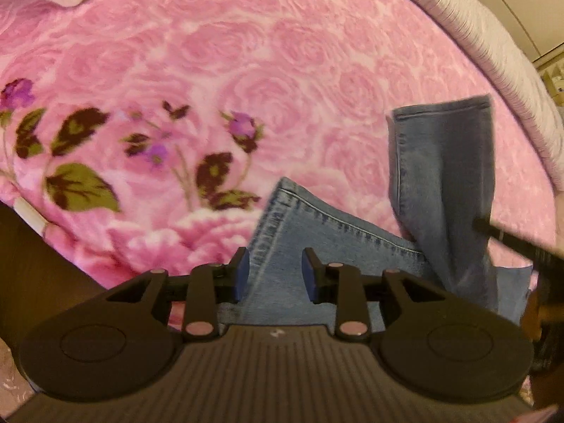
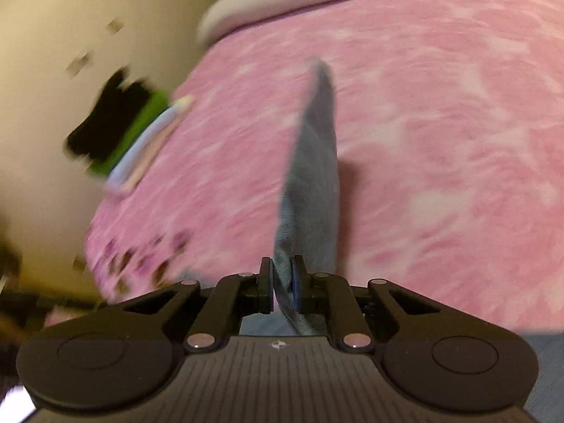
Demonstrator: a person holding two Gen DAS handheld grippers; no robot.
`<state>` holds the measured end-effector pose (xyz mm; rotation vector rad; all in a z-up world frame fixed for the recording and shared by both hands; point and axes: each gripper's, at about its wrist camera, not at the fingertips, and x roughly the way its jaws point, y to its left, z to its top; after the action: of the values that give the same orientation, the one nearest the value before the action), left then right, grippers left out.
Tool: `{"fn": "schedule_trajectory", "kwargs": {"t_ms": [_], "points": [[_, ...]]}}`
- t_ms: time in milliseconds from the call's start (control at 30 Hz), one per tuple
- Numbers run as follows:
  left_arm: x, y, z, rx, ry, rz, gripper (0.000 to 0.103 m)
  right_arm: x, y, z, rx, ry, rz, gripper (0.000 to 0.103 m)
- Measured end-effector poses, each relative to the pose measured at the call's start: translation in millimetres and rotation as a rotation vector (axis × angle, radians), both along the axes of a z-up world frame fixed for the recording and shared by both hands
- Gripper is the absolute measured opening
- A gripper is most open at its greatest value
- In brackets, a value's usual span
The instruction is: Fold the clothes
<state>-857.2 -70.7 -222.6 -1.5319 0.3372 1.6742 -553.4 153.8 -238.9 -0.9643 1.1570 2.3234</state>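
The jeans (image 1: 440,176) are blue denim, matt and coarse-woven, with stitched seams. The blanket (image 1: 246,53) on the bed is plush pink fleece, embossed with roses. Both tools, left (image 1: 275,275) and right (image 2: 282,283), are matt black plastic with ribbed housings.

Hand-held grippers: matte black bodies, blue pads, silver pivots.

We note the left gripper (image 1: 275,272) has a ribbed dark grey top plate bearing a small white mark at its centre, flanked by two rounded black housings, each with a raised oval disc. Black link arms run forward from it, pinned with pale, pinkish-silver round pivot caps. Its fingertips (image 1: 243,271) are black blocks faced with dark blue pads. We record the right gripper (image 2: 282,283) as the same build: ribbed plate, white centre mark, twin disc housings, silver pivot caps, blue-edged pads (image 2: 295,282). No skin or sleeve can be identified with certainty.
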Motion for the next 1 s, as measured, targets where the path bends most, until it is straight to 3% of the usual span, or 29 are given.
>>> {"fn": "schedule_trajectory", "kwargs": {"t_ms": [100,233,433,600,700,767,833,900,1000], "points": [[-17.3,-14.1,3.2,0.008,-0.006,-0.019,0.027,-15.9,-53.1,1.1,-0.032,-0.057,0.056,0.025],[-38.2,-38.8,7.3,0.022,-0.033,-0.026,0.029,-32.6,-109.9,-10.2,-0.114,-0.143,0.047,0.043],[-49.4,-62.9,-6.0,0.040,-0.136,-0.024,0.030,-23.0,-140.5,-13.2,-0.193,-0.175,-0.113,0.049],[-21.4,-59.4,-35.0,0.095,-0.319,0.003,0.030,36.5,-144.0,-28.8,-0.376,-0.123,-0.442,0.049],[-9.9,-64.8,-56.7,0.161,-0.484,0.159,0.030,82.1,-151.9,-42.2,-0.491,-0.057,-0.695,0.049],[-5.6,-68.9,-69.4,0.186,-0.535,0.263,0.031,110.9,-160.3,-51.7,-0.553,-0.007,-0.845,0.050],[-2.0,-71.3,-81.3,0.198,-0.565,0.345,0.031,134.7,-167.9,-60.4,-0.602,0.056,-0.964,0.050],[1.7,-72.2,-91.0,0.182,-0.536,0.386,0.034,153.4,-173.4,-66.5,-0.626,0.107,-1.053,0.050],[5.9,-74.7,-101.0,0.144,-0.540,0.426,0.037,171.5,-176.3,-72.2,-0.628,0.142,-1.125,0.050]]}}
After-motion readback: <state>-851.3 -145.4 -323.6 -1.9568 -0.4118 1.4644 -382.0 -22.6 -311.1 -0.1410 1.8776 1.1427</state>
